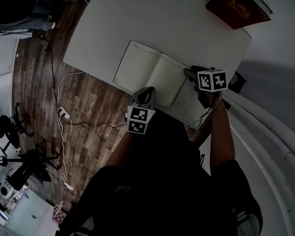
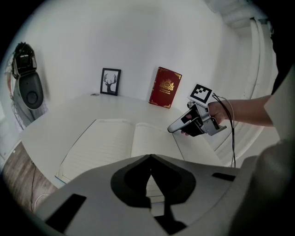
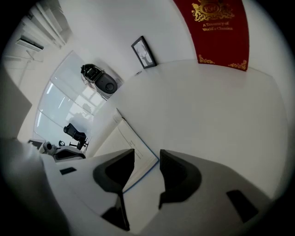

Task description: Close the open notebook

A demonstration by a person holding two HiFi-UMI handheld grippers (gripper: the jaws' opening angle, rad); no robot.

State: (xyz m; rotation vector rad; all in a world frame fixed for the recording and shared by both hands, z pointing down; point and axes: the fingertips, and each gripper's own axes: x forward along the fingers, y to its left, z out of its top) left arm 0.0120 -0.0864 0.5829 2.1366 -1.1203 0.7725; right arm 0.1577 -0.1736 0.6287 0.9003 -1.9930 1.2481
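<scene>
So the notebook (image 1: 152, 78) is lying wide open, flat on the white table (image 1: 142, 21), both pages facing up. It's right in front of the left gripper (image 2: 150, 156), whose jaws are clenched tight with nothing between them. In the head view the tip hangs over the notebook's near edge, roughly by the spine. Can't tell if it's actually touching the paper.

The right gripper (image 3: 146, 154) is at the notebook's right-hand edge. Its jaws are spread wide and nothing's pinched. In the right gripper view the blue-trimmed edge of the cover runs into the gap between the jaws, nearer the left jaw, with bare table under the right one. Whether either jaw touches the cover, I can't say. From the left gripper's side, the right one sits ahead and off to the right, tip at the far corner of the right page.

Well past both grippers a red book (image 2: 165, 87) stands against the wall. A small framed deer picture (image 2: 110, 81) stands to its left.
</scene>
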